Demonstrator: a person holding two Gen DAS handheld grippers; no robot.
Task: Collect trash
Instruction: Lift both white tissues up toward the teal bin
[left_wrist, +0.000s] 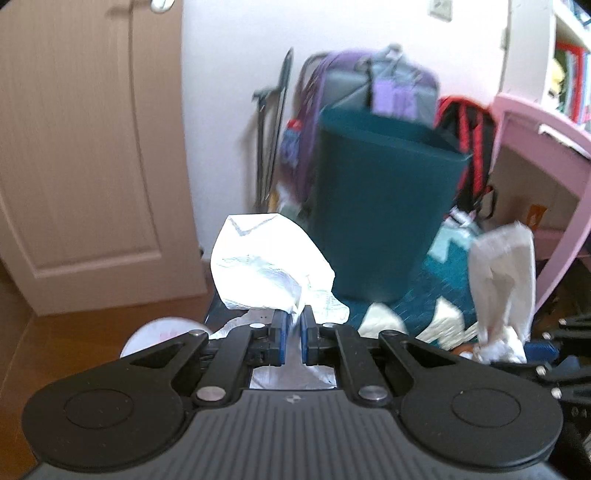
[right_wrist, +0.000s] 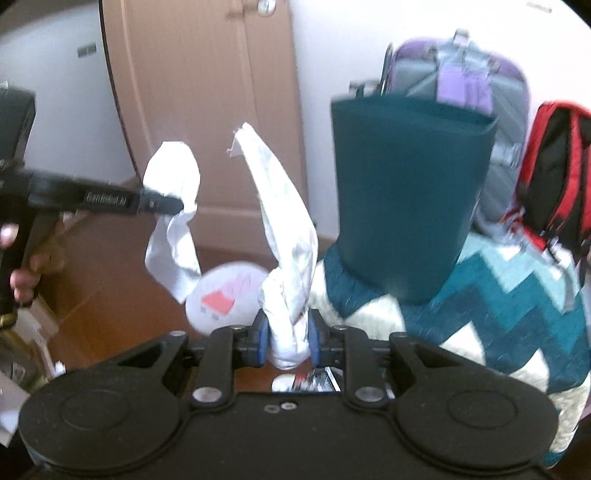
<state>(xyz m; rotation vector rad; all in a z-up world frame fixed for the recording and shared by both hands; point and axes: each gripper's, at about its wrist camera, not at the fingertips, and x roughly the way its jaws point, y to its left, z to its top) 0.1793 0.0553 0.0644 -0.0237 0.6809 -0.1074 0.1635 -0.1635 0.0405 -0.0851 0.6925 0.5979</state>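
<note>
The right gripper (right_wrist: 286, 341) clamps a twisted white tissue (right_wrist: 286, 251) between its blue pads (right_wrist: 262, 341); the tissue stands upright above the jaws. At left, the left gripper (right_wrist: 177, 205), held by a hand (right_wrist: 22, 273), pinches a second white tissue (right_wrist: 173, 218) that hangs below its tip. A dark teal bin (right_wrist: 402, 199) stands ahead at right on a zigzag-patterned rug (right_wrist: 517, 306). A round white lid (right_wrist: 225, 295) lies on the wooden floor (right_wrist: 110, 273). Backpacks (right_wrist: 554, 173) lean behind the bin.

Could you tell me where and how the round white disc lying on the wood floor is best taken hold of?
Grip the round white disc by its edge, coming from above; it seems to lie flat, so only the rim offers a pinch. Both grippers already hold tissue.
</note>
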